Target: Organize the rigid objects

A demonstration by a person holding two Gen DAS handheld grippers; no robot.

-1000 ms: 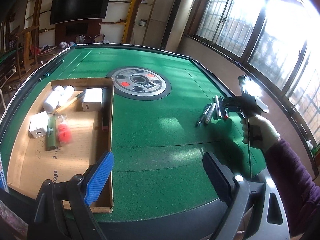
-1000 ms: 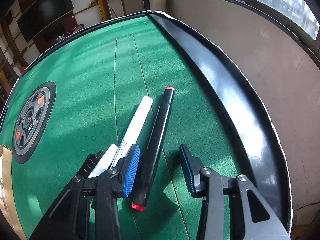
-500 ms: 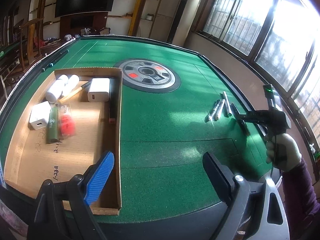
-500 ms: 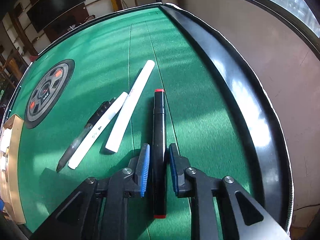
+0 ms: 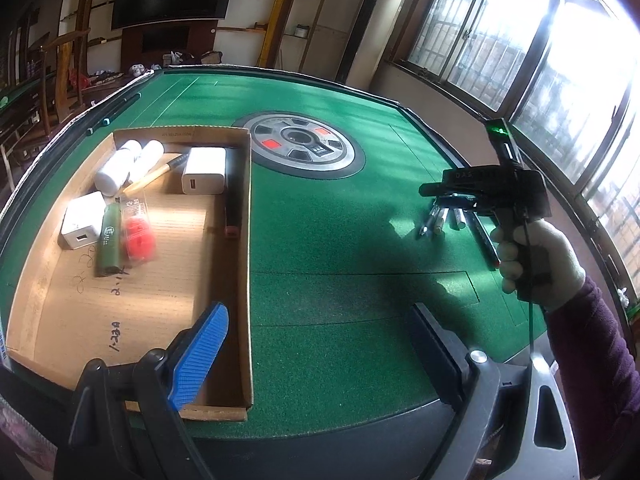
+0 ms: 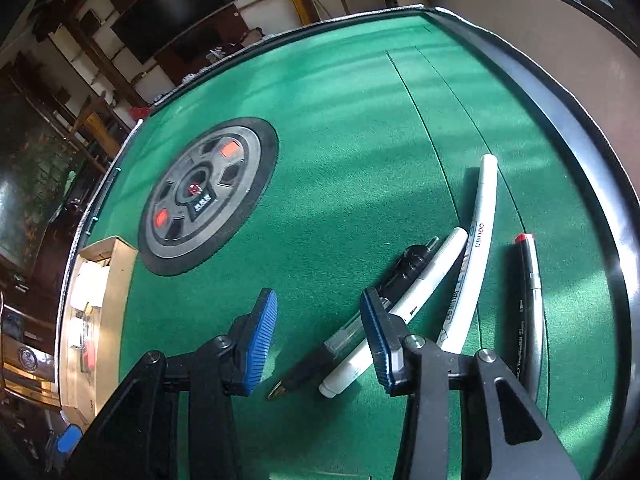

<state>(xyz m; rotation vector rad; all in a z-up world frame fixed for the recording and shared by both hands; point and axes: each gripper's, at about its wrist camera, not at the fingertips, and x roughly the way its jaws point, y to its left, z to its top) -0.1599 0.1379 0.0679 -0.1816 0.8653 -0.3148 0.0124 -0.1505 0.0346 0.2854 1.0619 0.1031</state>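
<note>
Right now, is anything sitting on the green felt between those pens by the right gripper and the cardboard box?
Nothing visible does. The pens lie near the table's right rail, and the felt between them and the cardboard box is bare. The round centre hub lies farther back, off the direct line. Only the box's near wall must be cleared.

Left tongs (image 5: 320,356) gape empty over green table (image 5: 340,240) — cardboard tray (image 5: 248,240) beside them

Green felt table (image 5: 328,240): cardboard box (image 5: 132,280), 4 pens (image 6: 448,292).
</note>
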